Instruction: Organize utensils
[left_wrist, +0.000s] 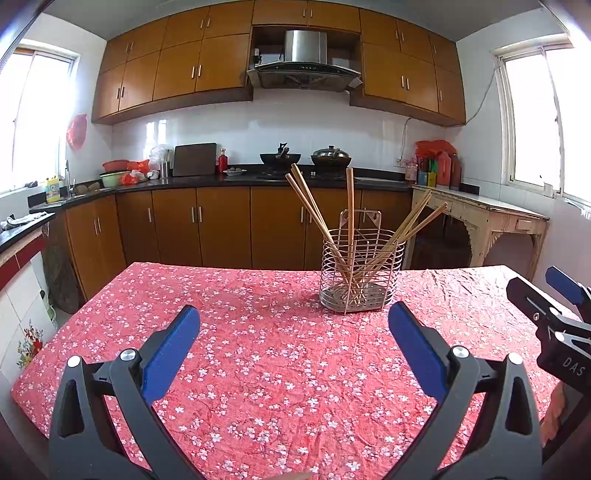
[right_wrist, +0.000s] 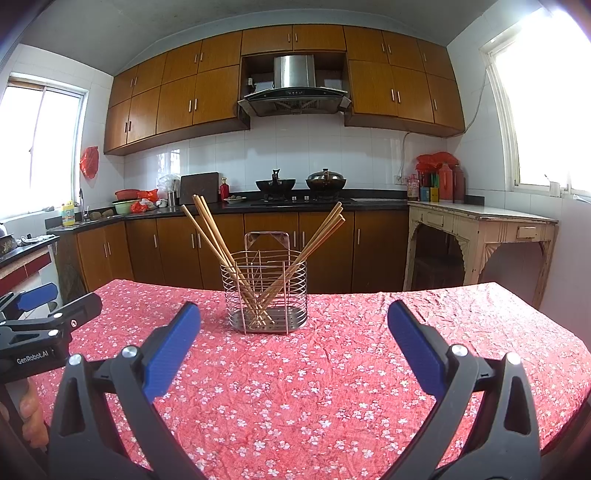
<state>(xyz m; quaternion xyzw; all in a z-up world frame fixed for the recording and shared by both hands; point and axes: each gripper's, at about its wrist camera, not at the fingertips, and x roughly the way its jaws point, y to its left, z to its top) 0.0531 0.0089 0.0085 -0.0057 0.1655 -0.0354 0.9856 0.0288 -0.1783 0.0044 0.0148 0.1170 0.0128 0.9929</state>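
Note:
A metal wire utensil holder (left_wrist: 360, 271) stands upright on the table with the red floral cloth (left_wrist: 258, 350). Several wooden chopsticks (left_wrist: 314, 214) lean in it, fanned left and right. The holder also shows in the right wrist view (right_wrist: 264, 291), with its chopsticks (right_wrist: 214, 236). My left gripper (left_wrist: 293, 332) is open and empty, short of the holder and to its left. My right gripper (right_wrist: 293, 332) is open and empty, in front of the holder. The right gripper shows at the right edge of the left wrist view (left_wrist: 554, 310); the left gripper shows at the left edge of the right wrist view (right_wrist: 37, 314).
Behind the table runs a dark kitchen counter (right_wrist: 325, 203) with two woks (right_wrist: 301, 182), wooden cabinets below and above. A cream side table (right_wrist: 480, 229) stands at the right wall. The table's far edge lies just behind the holder.

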